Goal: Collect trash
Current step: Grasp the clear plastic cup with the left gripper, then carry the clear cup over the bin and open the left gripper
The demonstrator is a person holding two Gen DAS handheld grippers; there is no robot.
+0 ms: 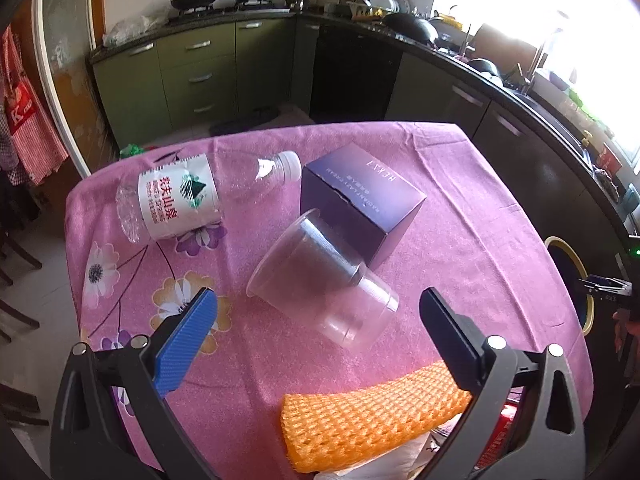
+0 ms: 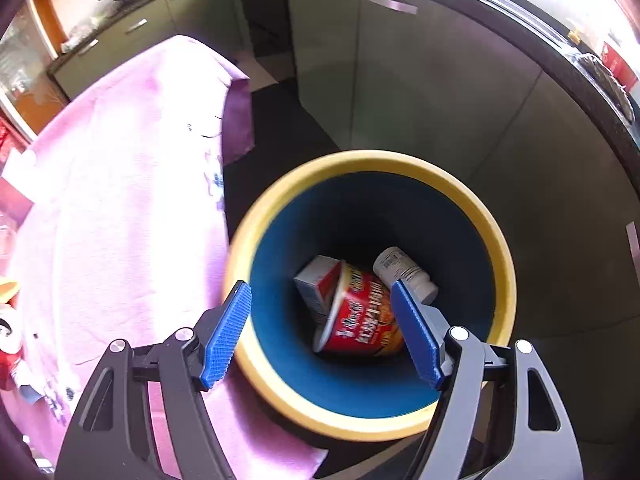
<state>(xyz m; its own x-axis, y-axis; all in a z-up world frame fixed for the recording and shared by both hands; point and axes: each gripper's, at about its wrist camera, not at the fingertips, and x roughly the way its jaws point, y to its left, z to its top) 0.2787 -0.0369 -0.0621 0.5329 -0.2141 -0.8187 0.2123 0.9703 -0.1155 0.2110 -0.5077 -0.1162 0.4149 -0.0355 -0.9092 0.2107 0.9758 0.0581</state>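
In the left wrist view my left gripper [image 1: 316, 300] is open and empty just above a clear plastic cup [image 1: 320, 276] lying on its side on the pink floral tablecloth [image 1: 460, 240]. A clear water bottle [image 1: 192, 196] lies at the far left. A dark purple box [image 1: 360, 200] stands behind the cup. An orange foam net [image 1: 368, 416] lies near the front edge. In the right wrist view my right gripper [image 2: 320, 292] is open and empty above a yellow-rimmed blue bin [image 2: 492, 232]. The bin holds a red noodle cup [image 2: 360, 316], a small carton [image 2: 316, 288] and a white bottle [image 2: 404, 268].
The bin stands on the dark floor beside the table's right edge [image 2: 224, 168]. Green kitchen cabinets [image 1: 192, 68] and a dark counter with pans line the back and right. A red can [image 2: 8, 344] lies at the table's near left in the right wrist view.
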